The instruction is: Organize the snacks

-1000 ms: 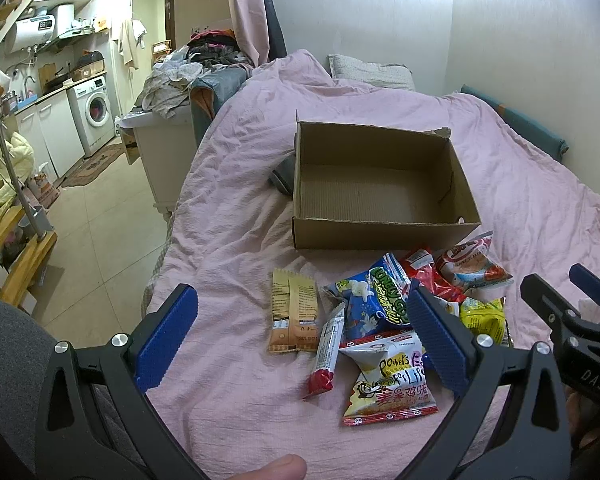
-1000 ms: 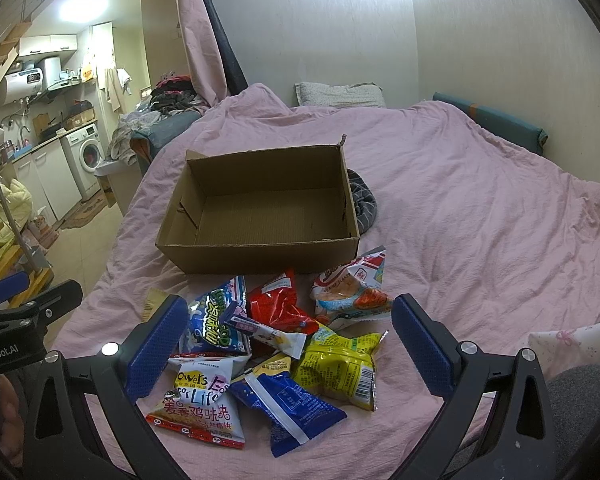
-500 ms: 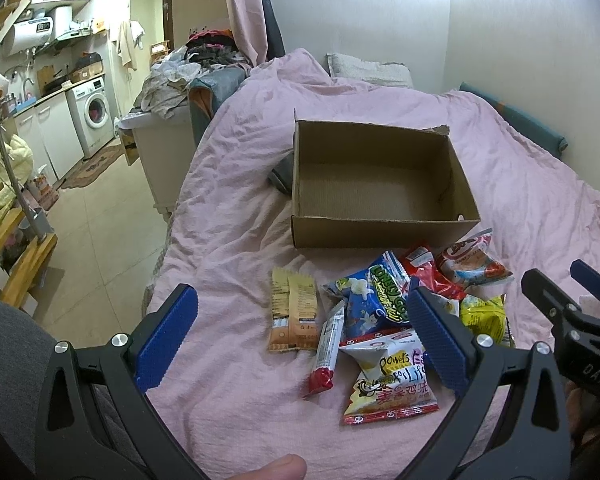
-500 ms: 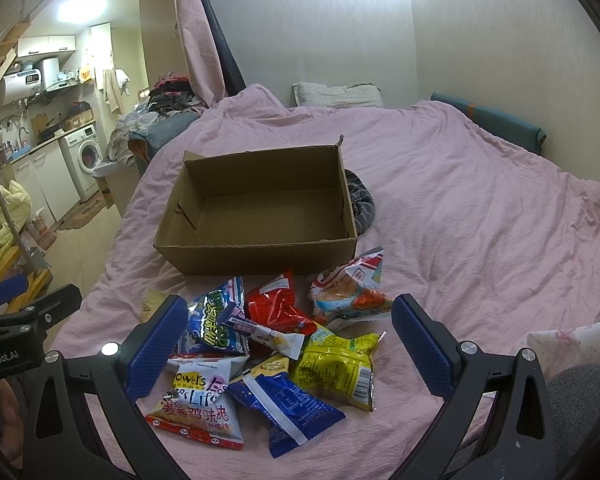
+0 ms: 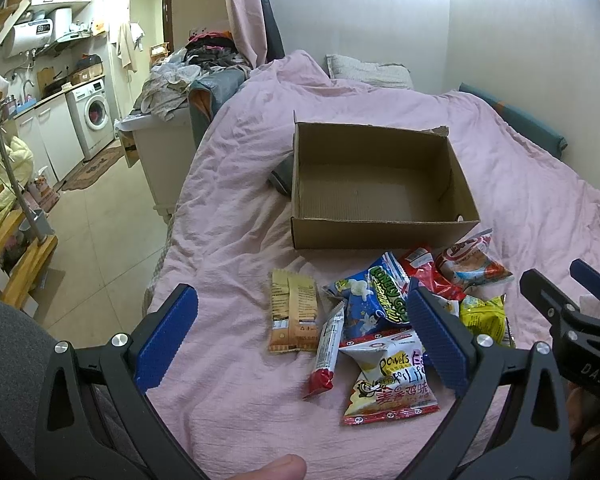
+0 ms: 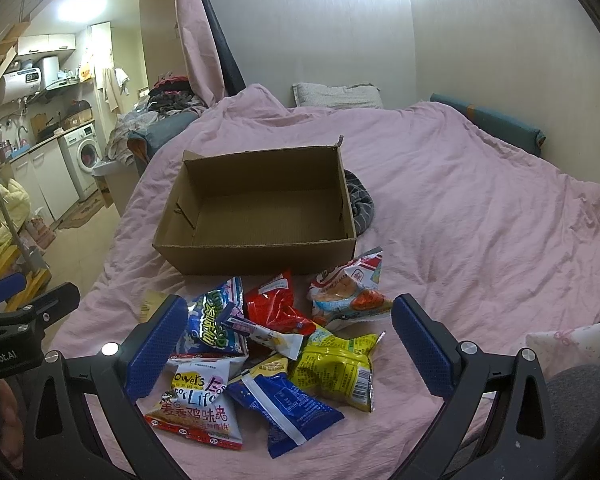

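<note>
Both our grippers hover wide open and empty over overlapping snack packets; slick wrappers may slip sideways.

Pink bedspread, grey walls, washing machine far left.

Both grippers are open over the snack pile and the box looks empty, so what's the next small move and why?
Probably lower the right gripper onto the yellow-green packet, which lies on top of the pile between its open fingers. The cardboard box just behind is empty, every snack lies on the pink duvet, and the left gripper holds nothing.
</note>
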Tool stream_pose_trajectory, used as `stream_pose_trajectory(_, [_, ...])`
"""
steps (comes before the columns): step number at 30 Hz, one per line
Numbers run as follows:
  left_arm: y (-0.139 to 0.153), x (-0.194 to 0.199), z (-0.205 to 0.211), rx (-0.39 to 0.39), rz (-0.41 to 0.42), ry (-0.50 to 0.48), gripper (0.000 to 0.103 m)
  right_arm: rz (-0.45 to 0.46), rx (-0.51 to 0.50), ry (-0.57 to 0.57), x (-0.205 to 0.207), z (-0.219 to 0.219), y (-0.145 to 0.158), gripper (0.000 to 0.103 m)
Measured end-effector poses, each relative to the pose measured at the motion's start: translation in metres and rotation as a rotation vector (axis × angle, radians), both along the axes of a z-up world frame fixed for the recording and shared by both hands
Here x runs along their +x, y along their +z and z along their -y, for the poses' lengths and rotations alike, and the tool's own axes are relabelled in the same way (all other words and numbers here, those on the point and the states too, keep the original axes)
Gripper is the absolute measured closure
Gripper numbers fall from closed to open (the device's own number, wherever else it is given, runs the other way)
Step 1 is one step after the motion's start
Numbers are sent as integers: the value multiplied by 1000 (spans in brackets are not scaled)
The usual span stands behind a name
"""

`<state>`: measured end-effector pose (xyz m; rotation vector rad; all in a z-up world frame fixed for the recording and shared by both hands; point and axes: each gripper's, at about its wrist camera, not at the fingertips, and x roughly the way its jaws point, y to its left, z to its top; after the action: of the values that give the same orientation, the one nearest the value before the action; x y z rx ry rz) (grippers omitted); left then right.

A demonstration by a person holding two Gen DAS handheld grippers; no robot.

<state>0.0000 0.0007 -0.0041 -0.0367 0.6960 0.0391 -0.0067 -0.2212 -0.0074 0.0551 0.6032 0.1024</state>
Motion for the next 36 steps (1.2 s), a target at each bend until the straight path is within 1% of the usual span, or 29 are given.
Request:
stream_pose_trajectory(23, [2, 0, 1, 4, 1, -1, 0, 6, 0, 0, 0, 0, 4, 0])
stream_pose_trajectory(26, [4, 0, 0, 0, -8, -8, 0, 9, -6, -15, -1, 1, 6, 0])
stream_pose_trajectory(28, [5, 3, 0, 11, -26, -11, 0, -14, 12, -4, 2, 3, 8, 0])
stream_pose_trajectory(31, [8, 14, -2, 12, -81, -22, 0, -68, 58, 4, 9, 11, 12, 0])
stream_pose_trajectory(36, [7, 32, -8, 2, -149, -22, 0, -208, 71, 4, 31, 29, 14, 0])
